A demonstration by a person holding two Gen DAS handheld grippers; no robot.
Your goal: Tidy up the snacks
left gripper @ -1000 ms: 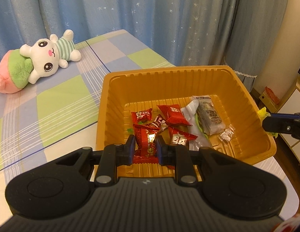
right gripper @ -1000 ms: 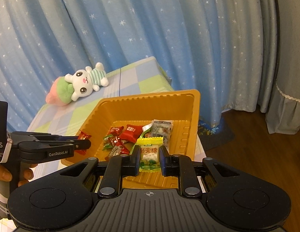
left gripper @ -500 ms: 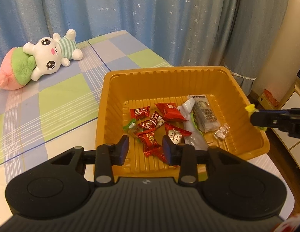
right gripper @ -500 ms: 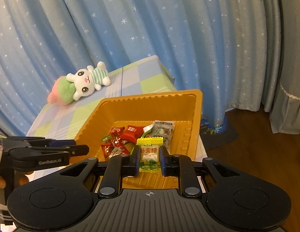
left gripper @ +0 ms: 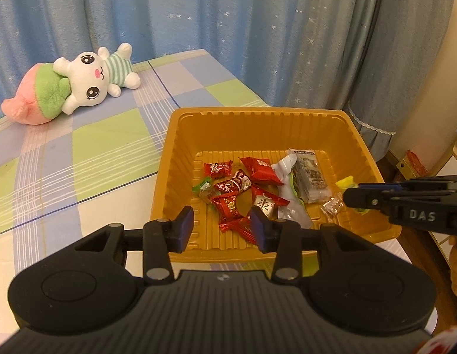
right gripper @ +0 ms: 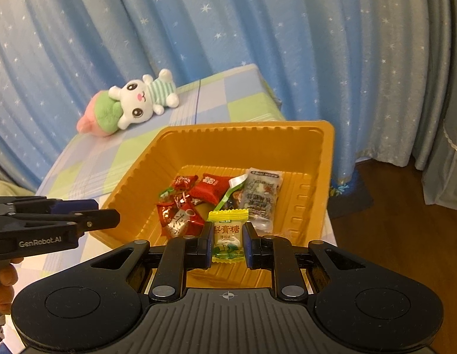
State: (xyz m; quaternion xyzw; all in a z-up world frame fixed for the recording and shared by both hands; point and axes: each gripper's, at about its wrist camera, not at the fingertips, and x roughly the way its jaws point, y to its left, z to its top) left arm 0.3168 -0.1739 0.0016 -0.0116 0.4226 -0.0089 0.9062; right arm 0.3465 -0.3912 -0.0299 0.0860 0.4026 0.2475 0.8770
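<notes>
An orange plastic tray [left gripper: 258,135] holds several red candy wrappers [left gripper: 228,206], a grey snack packet [left gripper: 311,174] and a white packet. My left gripper [left gripper: 222,230] hovers over the tray's near edge with its jaws opening; nothing is between them, and a red candy lies in the tray just beyond. My right gripper [right gripper: 228,244] is shut on a yellow candy [right gripper: 228,234] above the tray's [right gripper: 243,147] near right corner. In the left wrist view the right gripper [left gripper: 355,197] reaches in from the right, with the yellow candy [left gripper: 346,182] poking out of it.
A white rabbit plush [left gripper: 81,88] on a pink and green cushion lies at the back left of the checked tablecloth [left gripper: 95,153]. Blue starred curtains hang behind. The table ends just right of the tray, above wooden floor [right gripper: 390,206]. A person's hand [right gripper: 4,280] holds the left gripper's handle.
My left gripper let go of the red candy, which now lies in the tray, and its jaws spread apart. The right gripper carried the yellow candy in over the tray.
</notes>
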